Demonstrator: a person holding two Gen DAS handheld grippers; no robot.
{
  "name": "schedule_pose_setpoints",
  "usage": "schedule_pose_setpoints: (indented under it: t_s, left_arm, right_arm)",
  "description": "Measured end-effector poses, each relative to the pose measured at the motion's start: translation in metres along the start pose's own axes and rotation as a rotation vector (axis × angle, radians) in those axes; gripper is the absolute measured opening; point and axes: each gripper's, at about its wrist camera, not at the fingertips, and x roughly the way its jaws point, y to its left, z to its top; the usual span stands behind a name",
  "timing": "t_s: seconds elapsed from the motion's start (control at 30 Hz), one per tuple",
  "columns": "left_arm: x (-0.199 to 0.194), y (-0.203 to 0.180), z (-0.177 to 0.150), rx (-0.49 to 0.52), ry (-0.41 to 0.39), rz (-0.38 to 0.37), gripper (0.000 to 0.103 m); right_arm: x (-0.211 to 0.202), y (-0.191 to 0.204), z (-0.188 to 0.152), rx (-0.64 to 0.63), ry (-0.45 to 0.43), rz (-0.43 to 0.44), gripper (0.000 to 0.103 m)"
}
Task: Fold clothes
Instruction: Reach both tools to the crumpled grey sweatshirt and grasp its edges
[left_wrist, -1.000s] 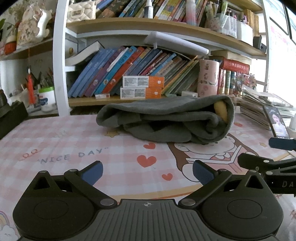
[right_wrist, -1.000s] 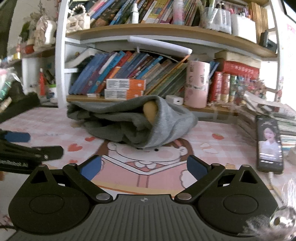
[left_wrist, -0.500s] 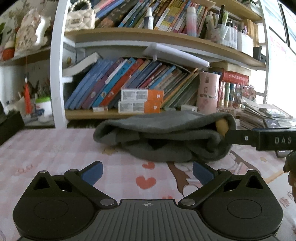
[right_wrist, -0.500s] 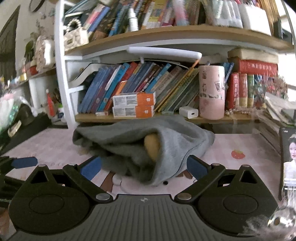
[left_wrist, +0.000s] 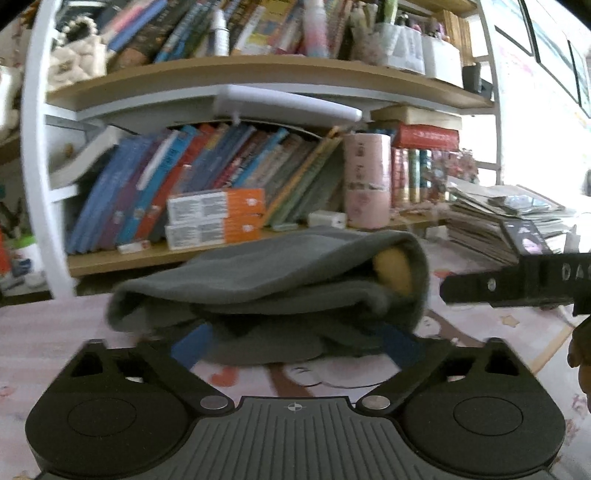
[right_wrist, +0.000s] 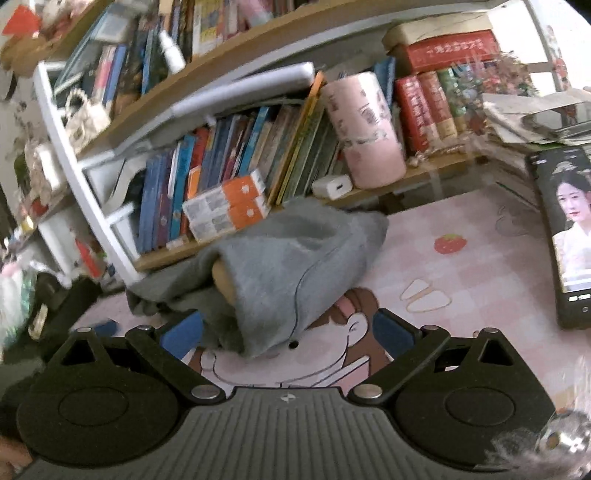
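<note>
A folded grey garment (left_wrist: 280, 288) lies in a thick bundle on the pink cartoon mat (left_wrist: 55, 332), with a yellow patch (left_wrist: 393, 271) showing at its right fold. My left gripper (left_wrist: 295, 345) is open, its blue pads at the bundle's near edge. The right gripper's arm (left_wrist: 517, 282) reaches in from the right beside the bundle. In the right wrist view the garment (right_wrist: 288, 266) lies just ahead and my right gripper (right_wrist: 288, 336) is open, its fingers straddling the bundle's near end. The view is tilted.
A bookshelf (left_wrist: 258, 74) full of books stands right behind the garment, with a pink cylinder (left_wrist: 367, 181) and orange boxes (left_wrist: 216, 216) on its lowest board. A stack of papers (left_wrist: 491, 221) and a phone (right_wrist: 569, 229) lie to the right.
Both grippers have moved forward to the grey bundle; it now sits between their open fingers. The right gripper has tilted and come in at the bundle's right end.
</note>
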Motion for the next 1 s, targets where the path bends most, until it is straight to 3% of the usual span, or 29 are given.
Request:
schedule_pose_setpoints:
  t_s: [0.07,0.17,0.3,0.5,0.7,0.83,1.0]
  left_arm:
    - [0.005,-0.010,0.000,0.019,0.014,-0.030,0.058]
    - [0.012,-0.029,0.001,0.066,0.036,-0.090,0.041]
    - [0.020,-0.053,0.002,0.144,0.044,-0.137,0.038]
    - [0.046,-0.068,0.008,0.211,0.085,-0.112,0.037]
    - [0.063,-0.071,0.012,0.234,0.139,-0.081,0.021]
    - [0.058,-0.039,0.030,0.076,0.115,-0.089,0.016]
    - [0.011,0.046,0.063,-0.168,-0.022,0.069,0.012]
  right_arm:
    - [-0.004,-0.004,0.003,0.029,-0.023,0.006,0.099]
    - [-0.009,-0.010,0.006,0.073,-0.048,0.005,0.098]
    - [-0.013,-0.016,0.009,0.101,-0.072,-0.014,0.098]
    - [-0.013,-0.019,0.009,0.117,-0.079,-0.023,0.098]
    - [-0.012,-0.016,0.007,0.107,-0.080,-0.023,0.098]
    - [-0.013,-0.016,0.007,0.101,-0.087,-0.030,0.098]
    - [-0.009,-0.004,0.002,0.045,-0.059,-0.003,0.097]
